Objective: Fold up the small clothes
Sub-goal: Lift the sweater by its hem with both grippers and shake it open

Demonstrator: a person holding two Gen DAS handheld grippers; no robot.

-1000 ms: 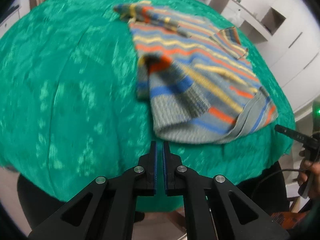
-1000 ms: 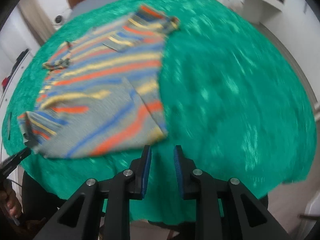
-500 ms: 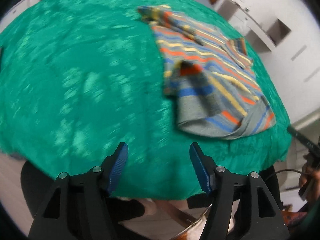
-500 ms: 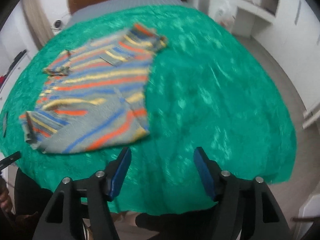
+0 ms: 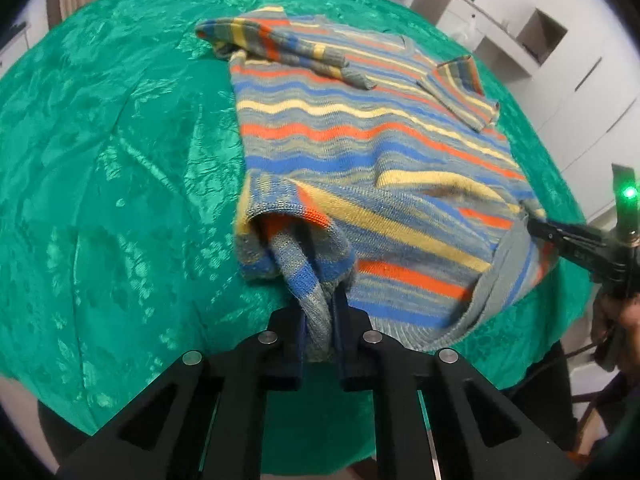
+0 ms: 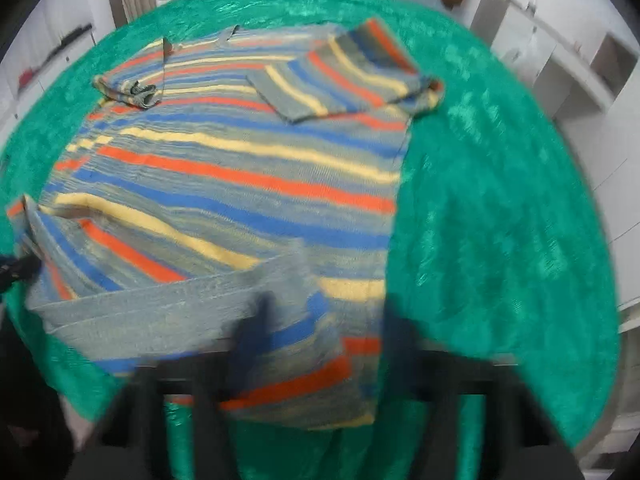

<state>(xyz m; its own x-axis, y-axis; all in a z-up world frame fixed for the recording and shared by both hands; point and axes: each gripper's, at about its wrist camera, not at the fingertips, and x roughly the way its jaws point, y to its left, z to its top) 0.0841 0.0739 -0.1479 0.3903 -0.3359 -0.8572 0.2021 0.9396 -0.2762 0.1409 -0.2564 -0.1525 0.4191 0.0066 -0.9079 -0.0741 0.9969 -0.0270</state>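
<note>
- Striped knit sweater (image 5: 360, 148): spread on green tablecloth (image 5: 120, 160), near edge of the table; bands of orange, blue, yellow and grey; both sleeves folded inward across the chest.
- Left gripper (image 5: 319, 320): clamped on a bunched fold of the sweater's near left hem corner; fabric pinched between the two black fingers, lifted slightly off the cloth.
- Right gripper (image 6: 324, 320): heavily blurred in its own view; fingers spread wide, astride the near right hem; grip on fabric impossible to tell. In the left wrist view, its tip touching the sweater's right hem edge.
- Grey ribbed hem band (image 6: 160, 300): turned up along the near edge, wrinkled.
- White cabinets (image 5: 560, 60): beyond the table, right side.
- Green indicator light (image 5: 629, 192): lit, far right.
</note>
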